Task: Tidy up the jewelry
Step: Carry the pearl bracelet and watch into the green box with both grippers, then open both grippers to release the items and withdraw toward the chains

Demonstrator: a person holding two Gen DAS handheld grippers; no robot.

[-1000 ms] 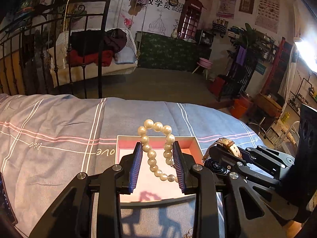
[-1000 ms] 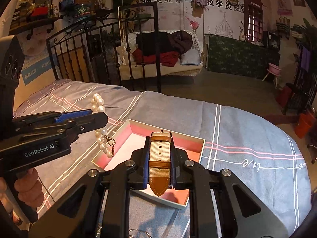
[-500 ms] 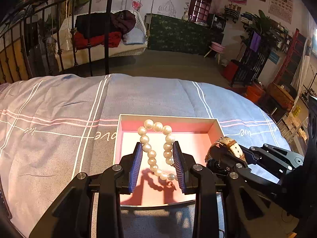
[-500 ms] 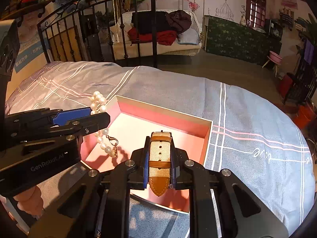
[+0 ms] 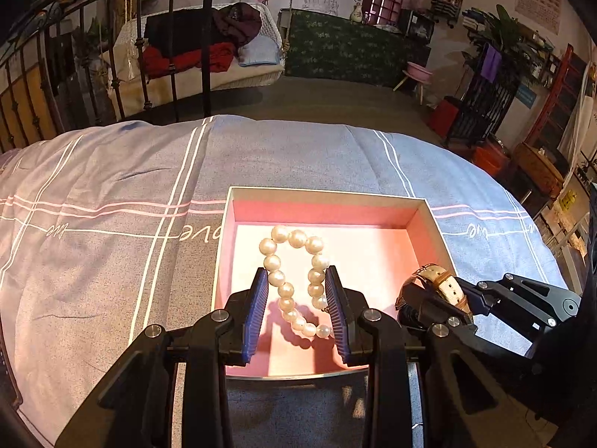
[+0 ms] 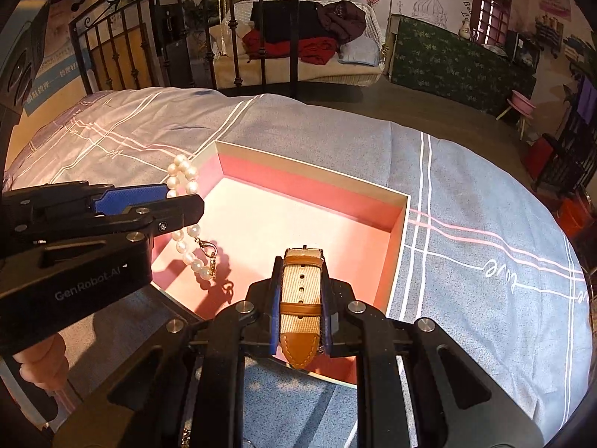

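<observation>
- I am holding the pearls [image 5: 294, 280] in my left hand-held gripper [image 5: 296, 310], over the pink floor of the box [image 5: 324, 194], towards its left side; the clasp end is dangling just above the floor, throwing a shadow on it.
- The left jaws have just been opening a little, with the strand between them; the beads are lying against the right pad, and I cannot tell whether the left pad is pressing on them.
- I am gripping the watch [image 6: 301, 298] by its tan strap in my right hand-held gripper [image 6: 300, 310], jaws narrow and pinched on it, above the box's near right corner.
- The box is sitting on the bed [image 5: 112, 194], on a grey-blue cover with pink and white lines.
- I judge I am at the placing step: both pieces are poised inside the box's outline, neither laid down yet.
- Next, I reckon, calls for opening the left jaws fully so the pearls drop flat, then lowering the watch beside them, well apart from the strand.
</observation>
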